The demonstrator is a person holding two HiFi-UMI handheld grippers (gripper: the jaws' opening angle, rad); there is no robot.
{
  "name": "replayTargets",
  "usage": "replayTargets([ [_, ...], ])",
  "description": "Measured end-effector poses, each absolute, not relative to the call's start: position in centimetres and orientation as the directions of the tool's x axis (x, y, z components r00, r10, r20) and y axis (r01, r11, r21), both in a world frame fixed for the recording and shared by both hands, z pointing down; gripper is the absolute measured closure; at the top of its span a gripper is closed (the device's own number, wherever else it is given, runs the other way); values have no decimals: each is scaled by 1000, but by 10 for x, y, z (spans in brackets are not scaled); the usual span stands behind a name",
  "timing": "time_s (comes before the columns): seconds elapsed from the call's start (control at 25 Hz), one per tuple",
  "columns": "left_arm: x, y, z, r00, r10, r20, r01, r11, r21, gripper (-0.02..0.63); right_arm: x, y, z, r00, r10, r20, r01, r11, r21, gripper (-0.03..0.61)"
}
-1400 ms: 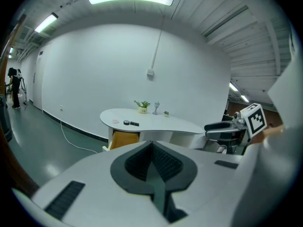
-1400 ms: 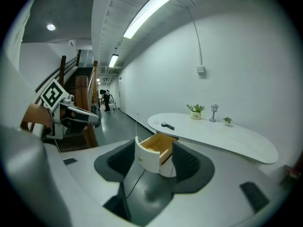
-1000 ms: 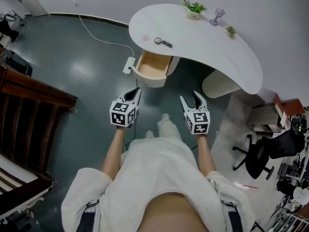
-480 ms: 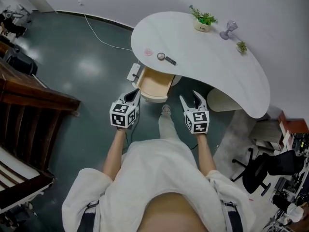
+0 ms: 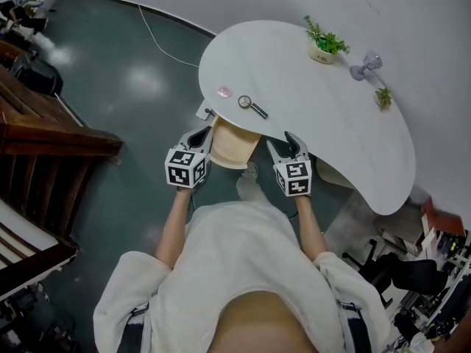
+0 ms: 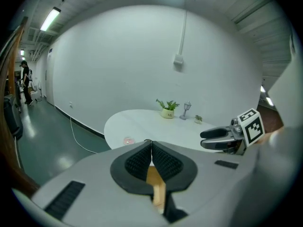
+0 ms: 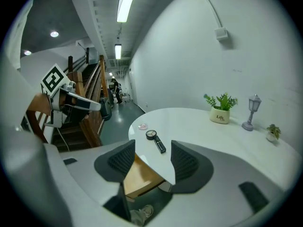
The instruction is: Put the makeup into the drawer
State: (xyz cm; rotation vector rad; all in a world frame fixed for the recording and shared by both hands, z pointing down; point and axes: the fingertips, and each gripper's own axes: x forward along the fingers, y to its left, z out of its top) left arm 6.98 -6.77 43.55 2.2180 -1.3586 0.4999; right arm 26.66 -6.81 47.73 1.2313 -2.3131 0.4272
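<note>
The makeup lies near the left edge of the white curved table (image 5: 331, 116): a pink compact (image 5: 224, 91), a round compact (image 5: 244, 101) and a black tube (image 5: 258, 109). The right gripper view shows them as well, the round compact (image 7: 150, 134) and black tube (image 7: 160, 144) just past the jaws. Below the table edge, the wooden drawer (image 5: 234, 144) is pulled out. My left gripper (image 5: 200, 134) hovers at the drawer's left corner, shut and empty, its pads (image 6: 142, 160) touching. My right gripper (image 5: 285, 144) is open and empty beside the drawer's right side.
A potted plant (image 5: 324, 44), a small lamp (image 5: 366, 65) and a tiny plant (image 5: 382, 97) stand at the table's far side. A wooden staircase (image 5: 44, 131) is at the left. A white cable (image 5: 158, 43) runs across the green floor.
The table and open drawer have drawn closer. Both grippers, earlier out over the floor, now sit at the drawer's front corners. Neither gripper's jaws changed.
</note>
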Motion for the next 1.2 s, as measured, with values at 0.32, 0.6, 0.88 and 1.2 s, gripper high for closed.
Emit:
replayTargets([
  [0.32, 72, -109, 451, 378, -722, 580, -925, -316, 209, 601, 258, -122, 513, -538, -585, 606, -770, 634, -72, 354],
  [0.6, 55, -121, 459, 334, -729, 597, -942, -255, 217, 601, 231, -150, 555, -547, -468, 694, -701, 709, -73, 380],
  [0.88, 28, -122, 463, 332, -732, 595, -943, -237, 234, 601, 209, -170, 589, -487, -392, 781, -661, 749, -37, 417],
  [1.2, -10, -114, 470, 358, -728, 585, -932, -243, 267, 601, 206, -174, 607, -374, -364, 853, -665, 746, 26, 483],
])
